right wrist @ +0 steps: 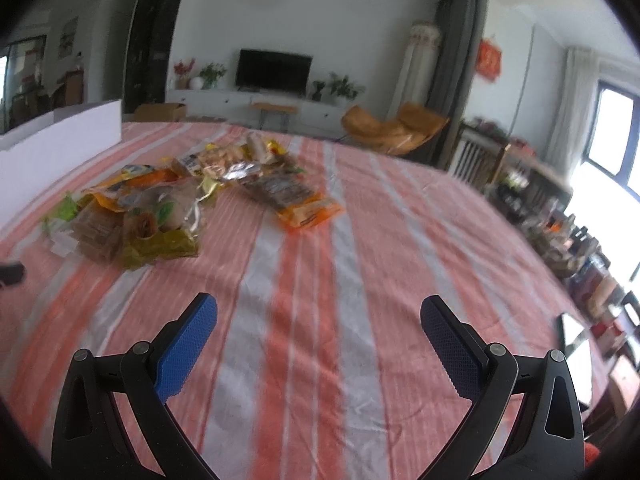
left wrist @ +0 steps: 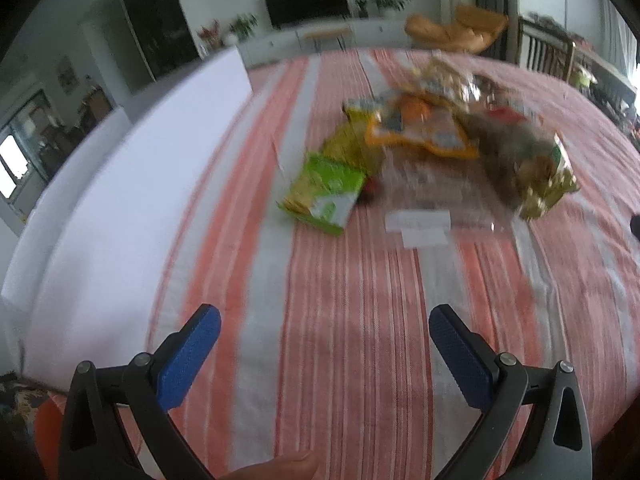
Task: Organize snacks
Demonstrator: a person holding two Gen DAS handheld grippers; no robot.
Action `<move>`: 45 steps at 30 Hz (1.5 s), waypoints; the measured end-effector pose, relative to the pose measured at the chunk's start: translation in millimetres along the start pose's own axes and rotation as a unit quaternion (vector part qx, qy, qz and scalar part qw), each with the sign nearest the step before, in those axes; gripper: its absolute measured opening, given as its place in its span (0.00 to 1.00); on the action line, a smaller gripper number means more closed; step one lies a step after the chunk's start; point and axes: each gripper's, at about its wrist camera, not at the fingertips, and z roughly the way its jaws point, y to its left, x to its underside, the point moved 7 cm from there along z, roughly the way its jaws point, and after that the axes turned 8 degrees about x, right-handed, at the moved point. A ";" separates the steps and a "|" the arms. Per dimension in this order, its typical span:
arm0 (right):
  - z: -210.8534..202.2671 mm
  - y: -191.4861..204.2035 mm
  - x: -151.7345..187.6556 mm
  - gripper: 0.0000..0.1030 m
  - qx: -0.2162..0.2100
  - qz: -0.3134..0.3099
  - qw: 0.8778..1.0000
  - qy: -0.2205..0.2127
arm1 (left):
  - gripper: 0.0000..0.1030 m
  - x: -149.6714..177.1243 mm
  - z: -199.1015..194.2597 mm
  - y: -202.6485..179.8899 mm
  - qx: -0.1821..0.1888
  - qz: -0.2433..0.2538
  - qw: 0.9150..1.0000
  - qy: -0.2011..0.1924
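A heap of snack packets lies on a table covered with an orange and white striped cloth (left wrist: 320, 320). In the left wrist view a green packet (left wrist: 324, 192) is nearest, with an orange-edged bag (left wrist: 420, 128) and a brownish bag (left wrist: 520, 164) behind it. My left gripper (left wrist: 325, 322) hangs open above bare cloth, well short of the heap. In the right wrist view the heap (right wrist: 152, 204) sits to the left, and an orange packet (right wrist: 296, 200) lies apart toward the middle. My right gripper (right wrist: 318, 312) is open and holds nothing.
A long white box (left wrist: 132, 184) stands along the table's left side, also seen as the white box (right wrist: 64, 136) in the right view. Beyond the table are a TV cabinet (right wrist: 272, 100), an orange chair (right wrist: 392, 128) and cluttered shelves (right wrist: 560, 220) on the right. A thumb (left wrist: 272, 468) shows at the bottom.
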 end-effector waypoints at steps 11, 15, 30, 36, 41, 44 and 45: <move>93.7 -19.8 7.5 0.99 -0.005 0.036 0.982 0.183 | 1.00 -52.1 61.2 5.7 0.059 -0.014 0.998 0.030; 117.3 -41.8 3.4 1.00 0.002 0.095 0.976 0.197 | 1.00 -79.8 82.7 13.6 0.074 -0.034 0.997 0.007; 125.6 -51.0 -2.1 1.00 0.023 0.116 0.974 0.195 | 1.00 -100.3 93.9 19.5 0.066 -0.040 0.997 -0.023; 125.0 -51.2 -1.9 1.00 0.023 0.116 0.974 0.195 | 1.00 -101.0 94.0 19.8 0.066 -0.040 0.997 -0.023; 125.1 -51.1 -1.9 1.00 0.023 0.116 0.974 0.195 | 1.00 -100.8 93.9 19.8 0.066 -0.040 0.997 -0.023; 125.1 -51.2 -1.9 1.00 0.023 0.116 0.974 0.195 | 1.00 -100.9 93.9 19.8 0.066 -0.040 0.997 -0.023; 125.2 -51.2 -1.9 1.00 0.023 0.116 0.974 0.195 | 1.00 -100.6 93.9 19.7 0.066 -0.040 0.997 -0.023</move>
